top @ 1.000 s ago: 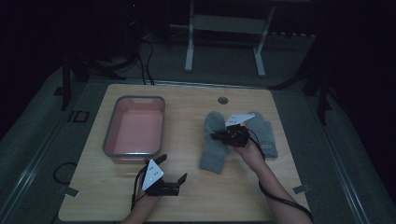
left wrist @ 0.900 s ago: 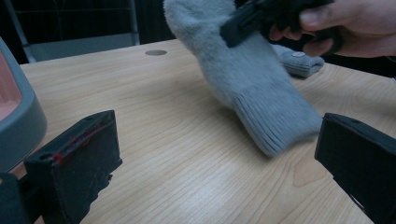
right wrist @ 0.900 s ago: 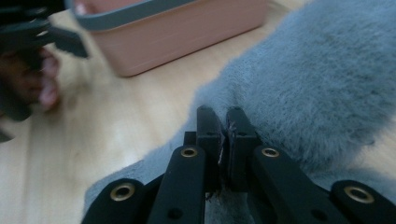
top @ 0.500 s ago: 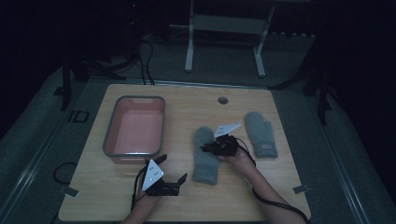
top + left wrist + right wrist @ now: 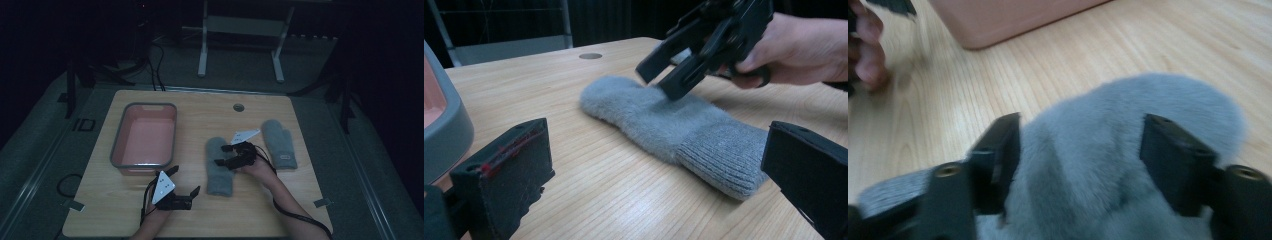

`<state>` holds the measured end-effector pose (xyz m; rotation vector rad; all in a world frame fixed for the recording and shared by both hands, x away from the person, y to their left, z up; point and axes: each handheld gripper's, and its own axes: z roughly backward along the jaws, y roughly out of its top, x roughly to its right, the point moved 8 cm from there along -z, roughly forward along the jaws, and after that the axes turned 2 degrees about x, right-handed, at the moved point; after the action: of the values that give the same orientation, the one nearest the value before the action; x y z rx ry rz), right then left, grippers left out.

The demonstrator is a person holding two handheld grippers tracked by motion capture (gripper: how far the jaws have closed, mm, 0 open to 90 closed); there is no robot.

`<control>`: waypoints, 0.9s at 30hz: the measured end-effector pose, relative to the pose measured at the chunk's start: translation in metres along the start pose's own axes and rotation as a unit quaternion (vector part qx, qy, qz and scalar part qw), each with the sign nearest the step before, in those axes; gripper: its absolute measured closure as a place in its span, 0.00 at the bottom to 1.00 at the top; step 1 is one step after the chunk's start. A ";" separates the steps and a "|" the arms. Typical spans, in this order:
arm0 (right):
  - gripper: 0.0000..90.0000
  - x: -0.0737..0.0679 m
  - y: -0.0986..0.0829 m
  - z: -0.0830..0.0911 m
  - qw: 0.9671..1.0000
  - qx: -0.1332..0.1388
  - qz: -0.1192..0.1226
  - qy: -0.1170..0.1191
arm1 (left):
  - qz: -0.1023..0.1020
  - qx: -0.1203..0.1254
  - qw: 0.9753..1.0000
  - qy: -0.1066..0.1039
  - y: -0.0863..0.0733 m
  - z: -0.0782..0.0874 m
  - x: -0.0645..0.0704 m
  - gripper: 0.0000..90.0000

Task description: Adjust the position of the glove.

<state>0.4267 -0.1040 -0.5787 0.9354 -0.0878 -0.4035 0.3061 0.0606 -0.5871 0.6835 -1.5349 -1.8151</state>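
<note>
Mitten dragged clear of its pair; my right tool (image 5: pixel 225 155) now open over it.
Near mitten (image 5: pixel 220 167) lies mid-bench, second mitten (image 5: pixel 280 144) at its 2 o'clock; tub (image 5: pixel 144 142) at 9; left tool (image 5: pixel 185 181) open, idle; next comes the pinch, I reckon.

Dim room; grey floor (image 5: pixel 45 165) surrounds the wooden worktop (image 5: pixel 200 107), with a white metal stand (image 5: pixel 240 25) and black cables (image 5: pixel 155 60) beyond.

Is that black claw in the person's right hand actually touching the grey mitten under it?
Touching. In the left gripper view, the right gripper has its lower jaw tip pressed into the mitten, jaws spread.
</note>
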 end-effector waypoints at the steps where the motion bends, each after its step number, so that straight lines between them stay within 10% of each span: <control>1: 0.26 0.002 0.001 0.005 1.000 0.005 -0.009 -0.008 | 0.000 -0.001 1.000 0.000 0.000 0.000 0.000 0.00; 18: 0.36 0.061 -0.011 0.109 0.986 0.051 -0.055 -0.147 | -0.001 -0.001 1.000 0.003 0.000 0.000 0.000 0.00; 21: 0.39 0.080 -0.020 0.128 0.978 0.050 -0.079 -0.186 | -0.001 -0.001 1.000 0.003 0.000 0.000 0.000 0.00; 23: 0.44 0.098 -0.030 0.143 0.963 0.048 -0.106 -0.244 | 0.000 -0.001 1.000 0.003 0.000 0.000 0.000 0.00; 27: 0.48 0.122 -0.049 0.160 0.945 0.057 -0.160 -0.281 | 0.000 -0.001 1.000 0.003 0.000 0.000 0.000 0.00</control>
<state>0.4852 -0.2976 -0.5351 0.9262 -0.4889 -0.9706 0.3063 0.0606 -0.5872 0.6877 -1.5287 -1.8126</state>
